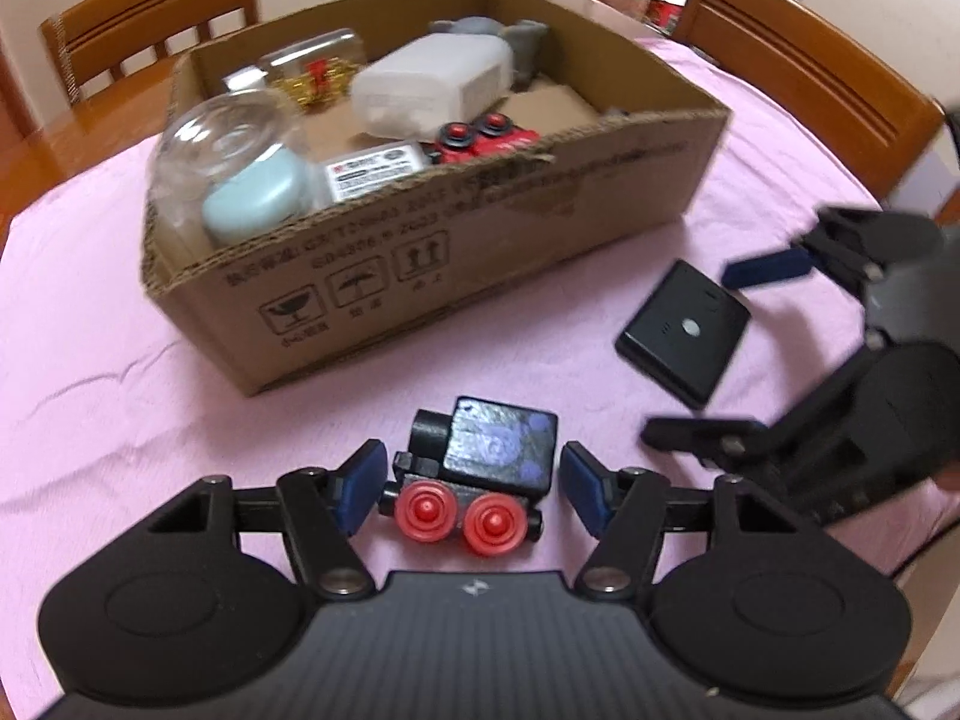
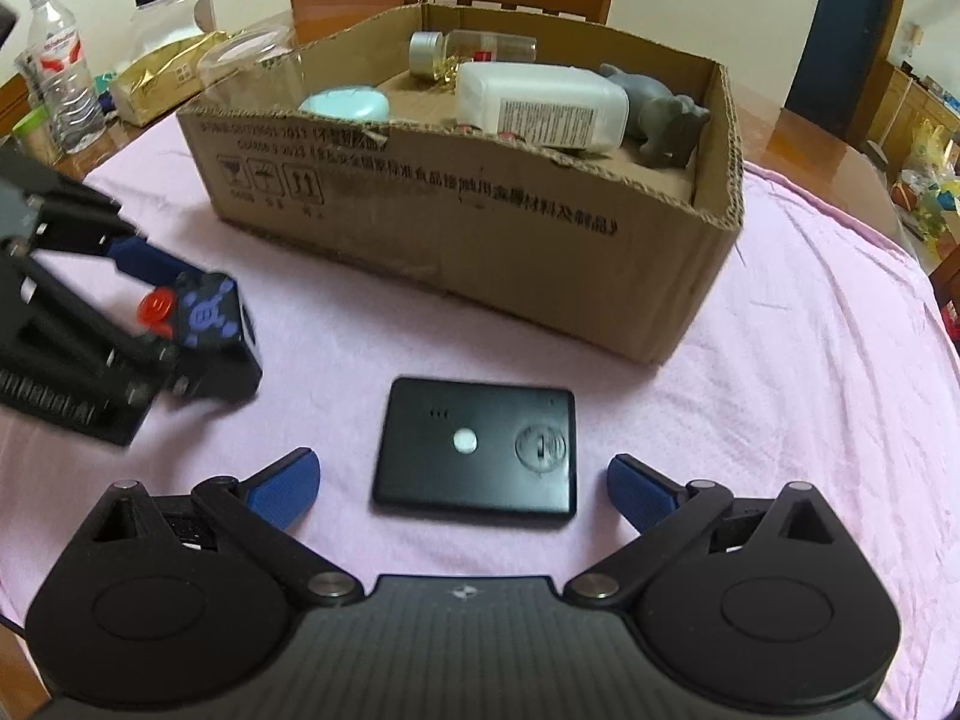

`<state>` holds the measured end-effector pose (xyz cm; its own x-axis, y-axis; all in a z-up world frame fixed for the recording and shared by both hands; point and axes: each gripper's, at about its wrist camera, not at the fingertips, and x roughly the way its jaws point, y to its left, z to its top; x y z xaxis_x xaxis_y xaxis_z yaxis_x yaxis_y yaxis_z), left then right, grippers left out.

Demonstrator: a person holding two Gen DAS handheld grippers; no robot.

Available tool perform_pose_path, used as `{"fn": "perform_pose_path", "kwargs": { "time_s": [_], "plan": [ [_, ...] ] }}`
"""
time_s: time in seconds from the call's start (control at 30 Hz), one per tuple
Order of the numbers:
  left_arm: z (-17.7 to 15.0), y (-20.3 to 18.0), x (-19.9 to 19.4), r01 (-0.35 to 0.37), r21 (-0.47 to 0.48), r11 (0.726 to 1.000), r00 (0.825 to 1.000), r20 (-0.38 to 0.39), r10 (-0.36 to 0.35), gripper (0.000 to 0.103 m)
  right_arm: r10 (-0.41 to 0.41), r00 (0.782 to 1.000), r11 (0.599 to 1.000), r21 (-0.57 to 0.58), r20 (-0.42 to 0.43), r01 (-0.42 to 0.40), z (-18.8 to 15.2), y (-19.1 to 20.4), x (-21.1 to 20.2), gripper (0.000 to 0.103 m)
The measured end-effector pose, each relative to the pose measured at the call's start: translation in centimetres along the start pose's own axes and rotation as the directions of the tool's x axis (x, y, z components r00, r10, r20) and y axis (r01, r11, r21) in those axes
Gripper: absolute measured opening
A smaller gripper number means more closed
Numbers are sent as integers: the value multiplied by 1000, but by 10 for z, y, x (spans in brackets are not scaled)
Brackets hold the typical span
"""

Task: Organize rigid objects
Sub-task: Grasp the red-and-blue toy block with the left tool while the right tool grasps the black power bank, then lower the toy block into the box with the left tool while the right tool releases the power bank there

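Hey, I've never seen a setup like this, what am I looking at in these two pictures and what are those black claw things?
Each picture comes from a camera mounted on a hand-held gripper, looking forward along its two blue-padded fingers. A person holds one in each hand.

The left gripper is open, its fingers on either side of a black toy train with red wheels, not yet squeezing it. The right gripper is open too, with a flat black device lying between its fingers. Each gripper also shows at the edge of the other's view.

Both things lie on a pink cloth. Behind them stands a cardboard box already holding bottles and toys.
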<state>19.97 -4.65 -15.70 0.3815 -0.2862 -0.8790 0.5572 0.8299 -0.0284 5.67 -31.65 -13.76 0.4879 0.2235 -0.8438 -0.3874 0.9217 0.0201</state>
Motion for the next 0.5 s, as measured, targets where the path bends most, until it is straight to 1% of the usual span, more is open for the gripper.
{"fn": "perform_pose_path", "kwargs": {
  "time_s": [0.07,0.13,0.17,0.2,0.23,0.27,0.3,0.33,0.5],
  "plan": [
    [-1,2,0,13,8,1000,1000,1,-13,61,-5,1000,1000,-8,11,5,2,2,2,101],
    [-1,4,0,31,12,999,1000,3,-31,61,2,1000,1000,-13,19,-2,3,3,1,97],
    [-1,5,0,31,17,999,1000,4,-31,56,-1,1000,1000,-11,23,1,3,3,1,94],
    [0,4,0,29,21,999,1000,4,-29,56,2,1000,1000,-14,25,-1,4,3,0,92],
    [0,5,0,35,22,999,999,0,-35,56,2,1000,1000,-16,30,-1,4,3,0,87],
    [1,5,0,40,19,999,999,-1,-39,53,-2,999,1000,-12,35,2,5,2,-1,83],
    [2,5,0,44,13,999,999,-2,-44,53,-6,999,1000,-5,36,7,6,1,-2,80],
    [2,5,1,48,10,999,999,-6,-48,53,-14,999,1000,1,37,14,7,0,-2,74],
    [1,1,-3,38,23,999,999,-22,-37,53,-31,999,999,20,29,31,10,-4,-3,74]
  ]
}}
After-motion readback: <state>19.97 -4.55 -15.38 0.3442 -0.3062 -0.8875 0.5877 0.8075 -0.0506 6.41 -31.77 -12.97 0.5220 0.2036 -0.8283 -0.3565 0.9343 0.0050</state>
